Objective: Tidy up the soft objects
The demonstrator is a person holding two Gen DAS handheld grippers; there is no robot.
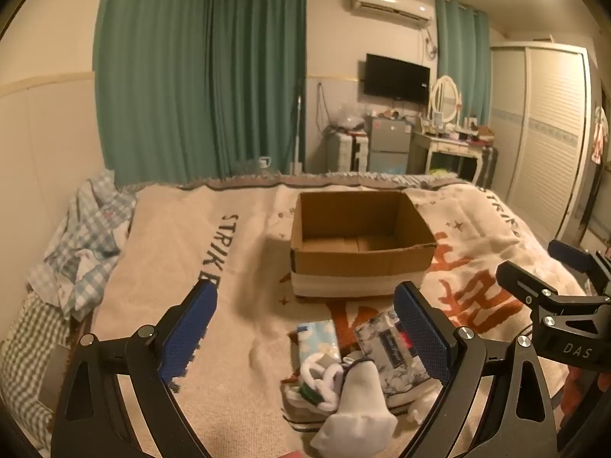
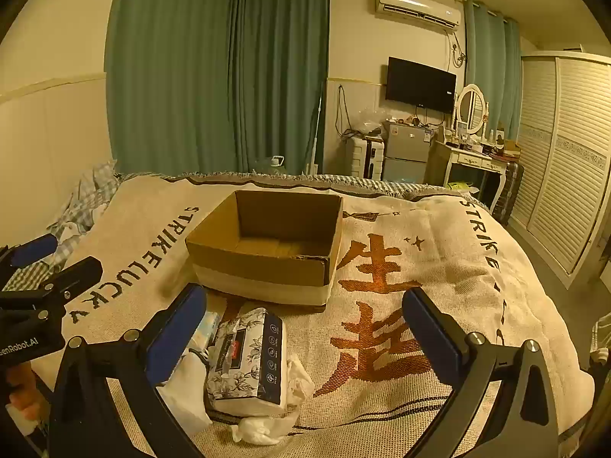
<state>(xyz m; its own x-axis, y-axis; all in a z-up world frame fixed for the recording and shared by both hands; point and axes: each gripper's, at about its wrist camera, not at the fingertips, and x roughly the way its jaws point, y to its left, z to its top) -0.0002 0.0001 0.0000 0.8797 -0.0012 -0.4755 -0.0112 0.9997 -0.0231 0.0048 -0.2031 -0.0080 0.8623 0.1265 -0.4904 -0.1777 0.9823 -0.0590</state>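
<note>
Left gripper (image 1: 305, 328) hangs spread and empty over socks (image 1: 332, 381) just before the cardboard box (image 1: 359, 244), apparently for sorting. Tissue pack (image 2: 248, 358) lies beside them; right gripper (image 2: 305, 328) gapes, unloaded.

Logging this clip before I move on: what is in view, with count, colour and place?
Cardboard box: one, brown, open and empty, mid-bed.
Tissue pack: one, floral grey-white, in front of the box.
White sock: one, nearest the camera in the pile.
Cloud-print item: one, blue-white, left of the tissue pack.
Blanket: one, beige with orange characters, covering the bed.
Checked cloth: blue-white, at the bed's left edge.
Left tongs: open.
Right tongs: open.
</note>
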